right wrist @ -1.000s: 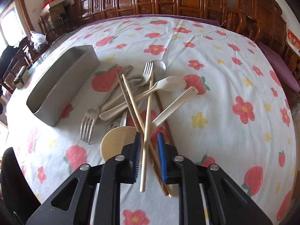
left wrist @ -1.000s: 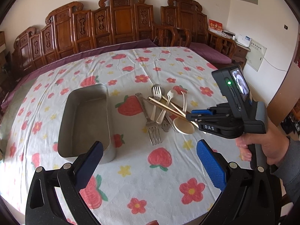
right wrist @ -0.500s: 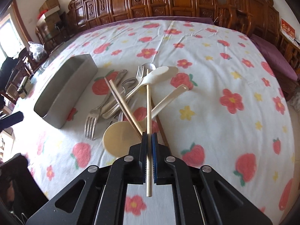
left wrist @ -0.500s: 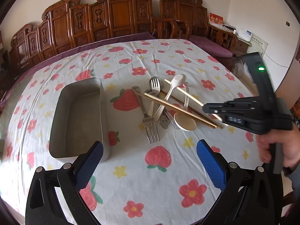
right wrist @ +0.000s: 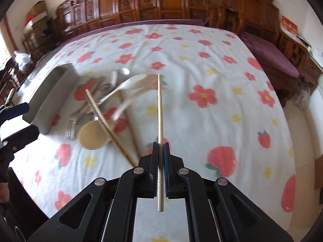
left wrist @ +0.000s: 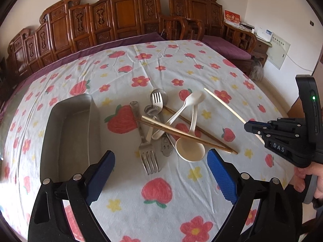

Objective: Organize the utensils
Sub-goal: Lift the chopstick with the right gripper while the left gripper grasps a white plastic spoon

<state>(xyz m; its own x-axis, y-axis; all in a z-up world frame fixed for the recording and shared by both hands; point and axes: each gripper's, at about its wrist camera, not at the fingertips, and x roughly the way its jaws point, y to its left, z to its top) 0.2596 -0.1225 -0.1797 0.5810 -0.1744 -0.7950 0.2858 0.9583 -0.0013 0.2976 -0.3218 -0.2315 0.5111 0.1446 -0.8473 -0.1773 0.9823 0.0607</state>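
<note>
On the flowered tablecloth lies a pile of utensils: a metal fork (left wrist: 148, 153), a second fork (left wrist: 157, 99), two cream spoons (left wrist: 189, 151), and brown chopsticks (left wrist: 181, 133). To the left of the pile stands an empty metal tray (left wrist: 93, 121) (right wrist: 54, 92). My right gripper (right wrist: 160, 146) (left wrist: 247, 126) is shut on a pale chopstick (right wrist: 160, 104) (left wrist: 224, 105) and holds it above the cloth, right of the pile. My left gripper (left wrist: 160, 155) hovers in front of the pile. Its jaws are closing, still wide, with nothing between them.
Carved wooden chairs (left wrist: 125, 14) line the table's far side, with a purple-cushioned bench (right wrist: 270, 58) at the right. A person's hand (left wrist: 310, 173) grips the right tool. Bare cloth stretches in front and to the right of the pile.
My right gripper shut on the pale chopstick, lifted it out of the pile and carried it to the right. My left gripper moved closer to the pile and tray.
</note>
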